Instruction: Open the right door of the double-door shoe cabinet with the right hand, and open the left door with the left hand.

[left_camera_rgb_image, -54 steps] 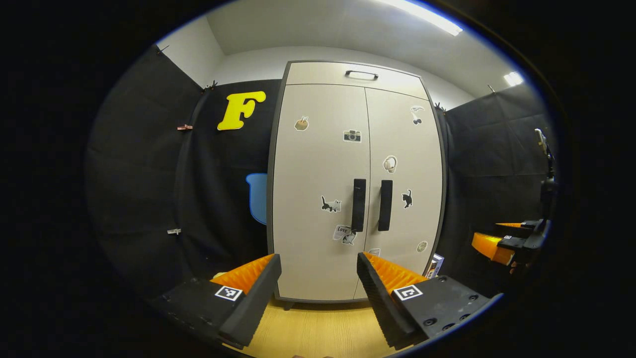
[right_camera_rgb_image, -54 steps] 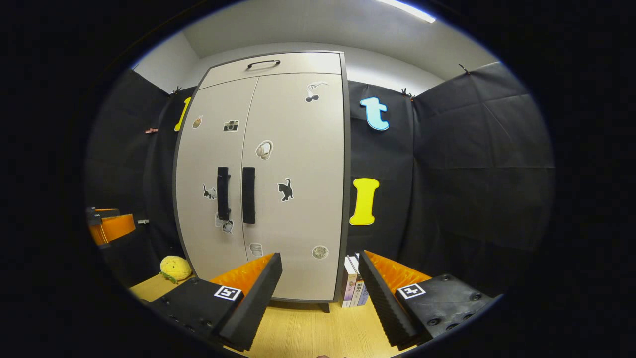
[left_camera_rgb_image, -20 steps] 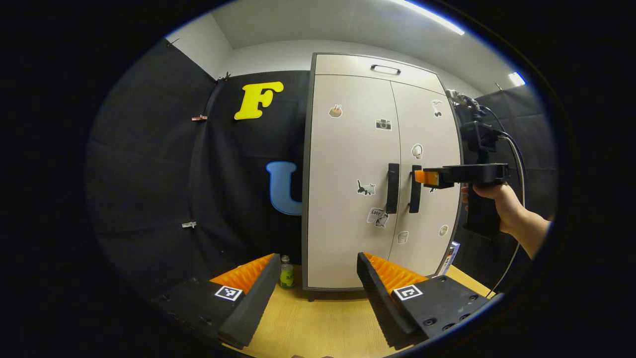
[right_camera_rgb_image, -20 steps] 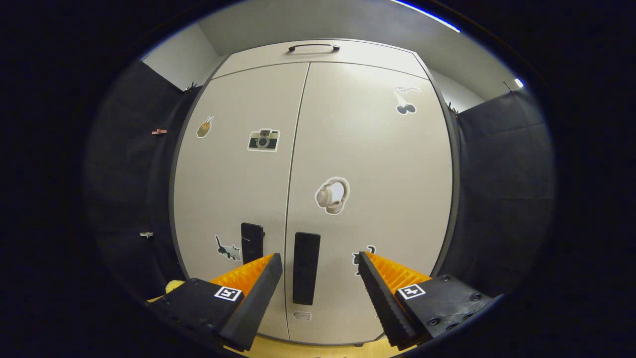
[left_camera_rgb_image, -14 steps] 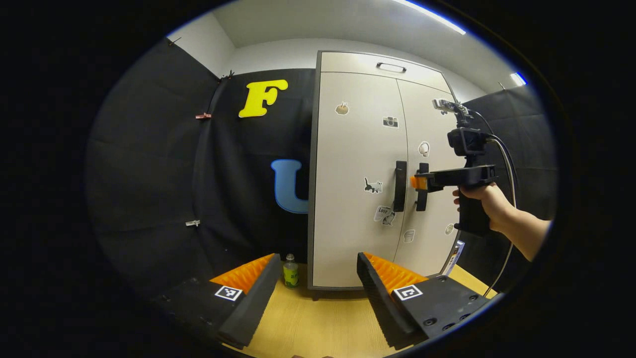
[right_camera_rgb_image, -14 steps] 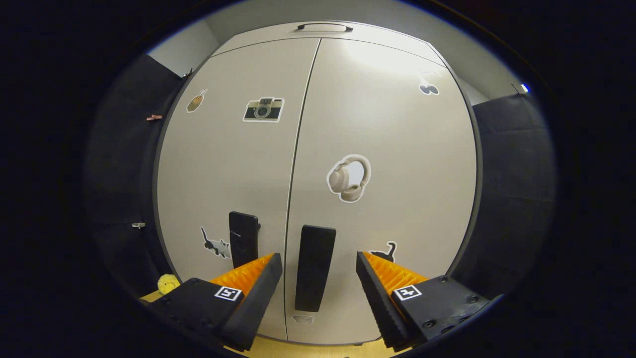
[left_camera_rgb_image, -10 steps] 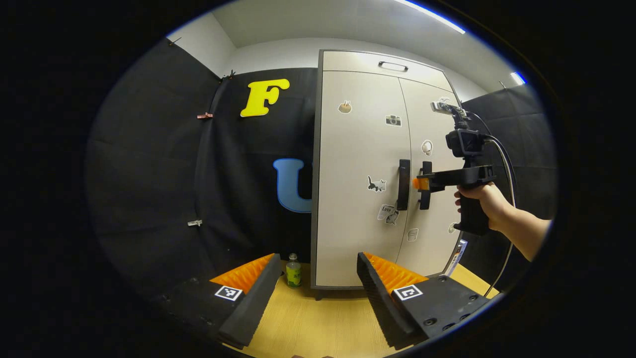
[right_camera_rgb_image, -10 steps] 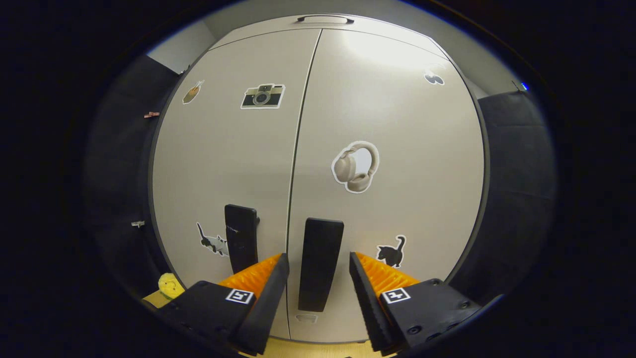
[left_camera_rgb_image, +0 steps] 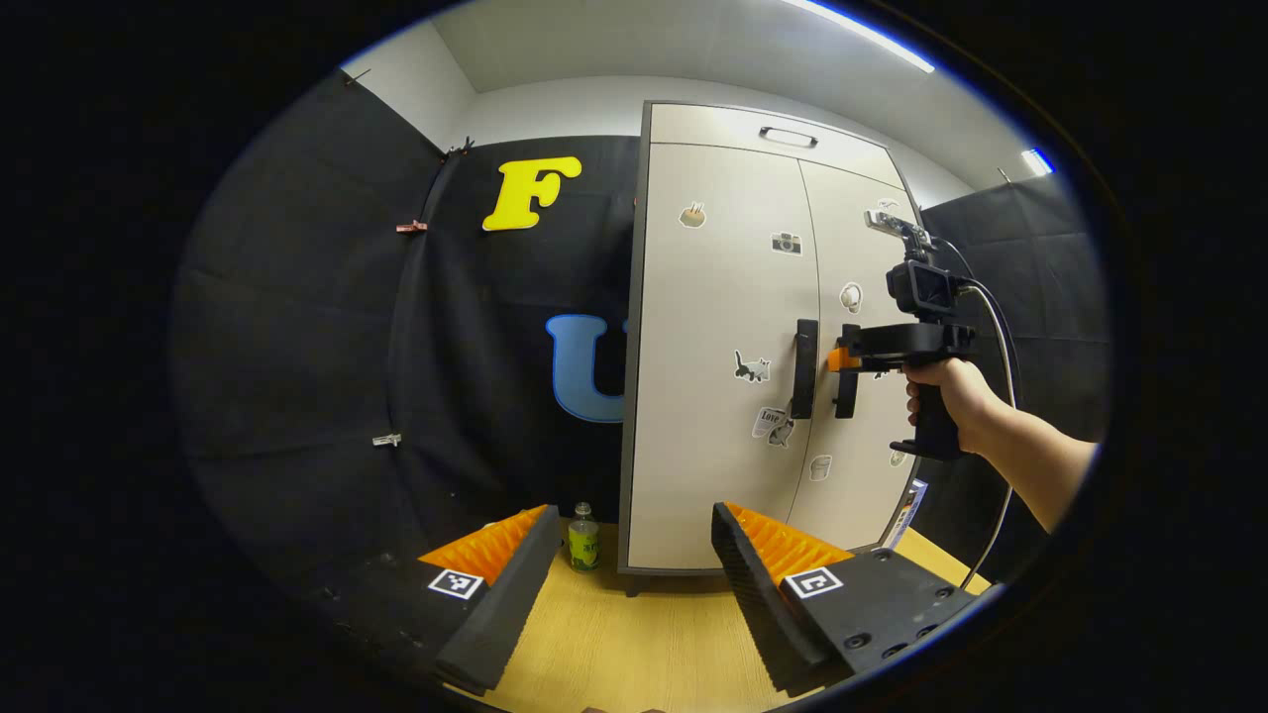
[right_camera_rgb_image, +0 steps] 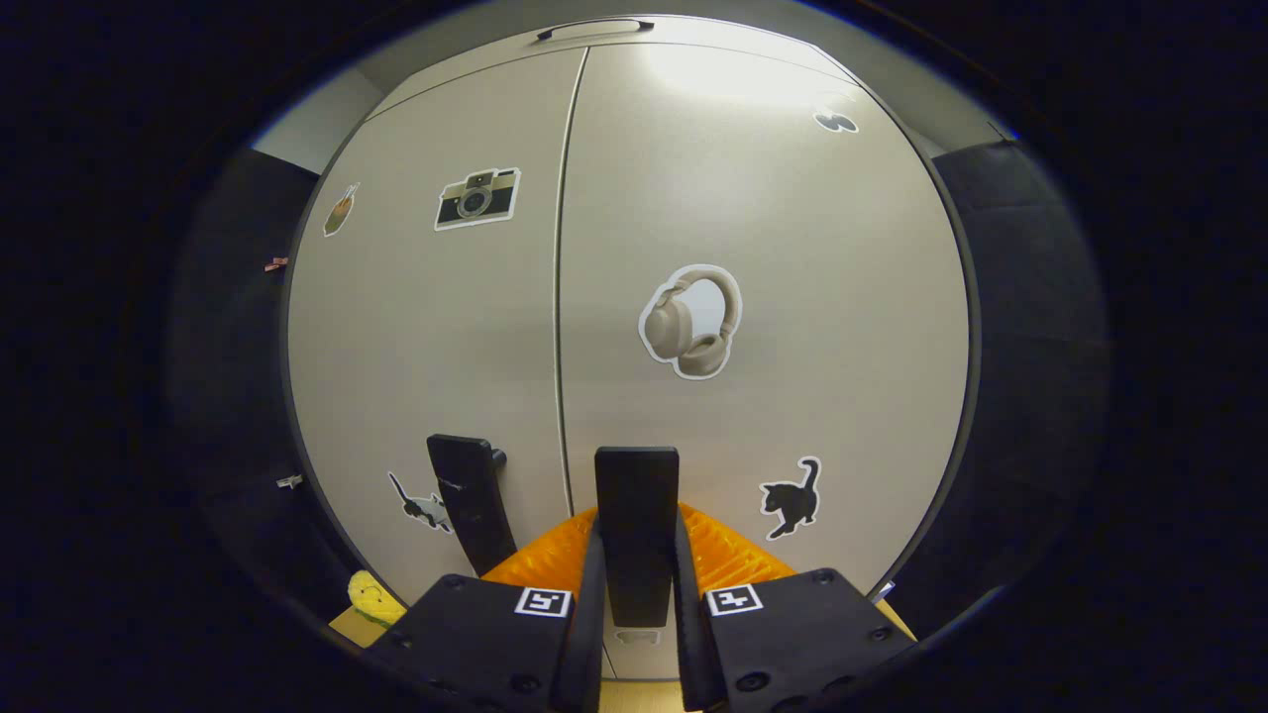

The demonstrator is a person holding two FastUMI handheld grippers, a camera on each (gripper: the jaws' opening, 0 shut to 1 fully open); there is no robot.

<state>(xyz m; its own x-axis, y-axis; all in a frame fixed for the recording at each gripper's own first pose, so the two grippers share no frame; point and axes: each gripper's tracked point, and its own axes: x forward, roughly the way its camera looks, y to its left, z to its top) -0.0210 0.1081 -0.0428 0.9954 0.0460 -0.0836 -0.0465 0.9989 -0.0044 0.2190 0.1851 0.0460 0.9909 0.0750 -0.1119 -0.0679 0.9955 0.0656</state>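
- Your right gripper [right_camera_rgb_image: 636, 594] has both fingers pressed against the sides of the right door handle [right_camera_rgb_image: 636, 535], clamped on it.
- That handle sits on the right door [right_camera_rgb_image: 763, 297], closed flush with the left door [right_camera_rgb_image: 426, 327] of the shoe cabinet [left_camera_rgb_image: 684, 555].
- Your left gripper [left_camera_rgb_image: 629, 579] has its fingers spread wide with nothing between them, well back from the cabinet above the wooden floor [left_camera_rgb_image: 634, 644].
- The left door handle [left_camera_rgb_image: 804, 368] is untouched; a small bottle [left_camera_rgb_image: 583, 540] stands just beside the cabinet's left foot.
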